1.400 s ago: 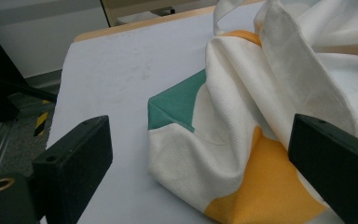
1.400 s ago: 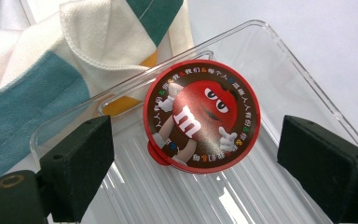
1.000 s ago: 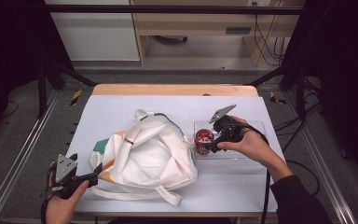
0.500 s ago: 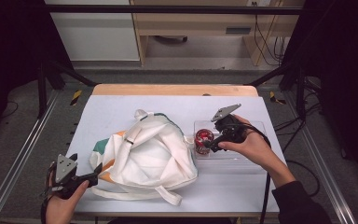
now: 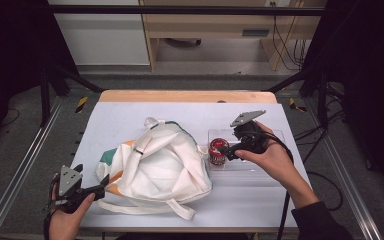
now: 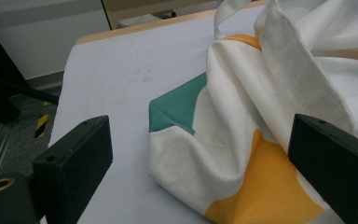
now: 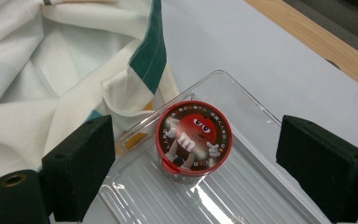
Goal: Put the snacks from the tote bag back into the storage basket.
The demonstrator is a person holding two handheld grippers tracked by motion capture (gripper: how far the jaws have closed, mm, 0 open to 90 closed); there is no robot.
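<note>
Hovering with jaws spread wide and empty, the right gripper [image 7: 191, 172] frames a round red-lidded candy tub [image 7: 194, 136] standing in a clear ribbed plastic tray [image 7: 242, 186]; the left gripper [image 6: 205, 182], equally wide and empty, straddles the white, green and orange cloth bag [image 6: 242, 140].

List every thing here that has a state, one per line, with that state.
candy tub: upright, red lid on, in the tray.
clear tray: flat on the table, beside the bag.
tote bag: slumped on the table.
left gripper: open, at the bag's corner.
right gripper: open, above the tub.

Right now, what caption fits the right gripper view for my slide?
Open right tool hovers over a red-lidded candy tub in a clear tray beside a white cloth bag.
</note>
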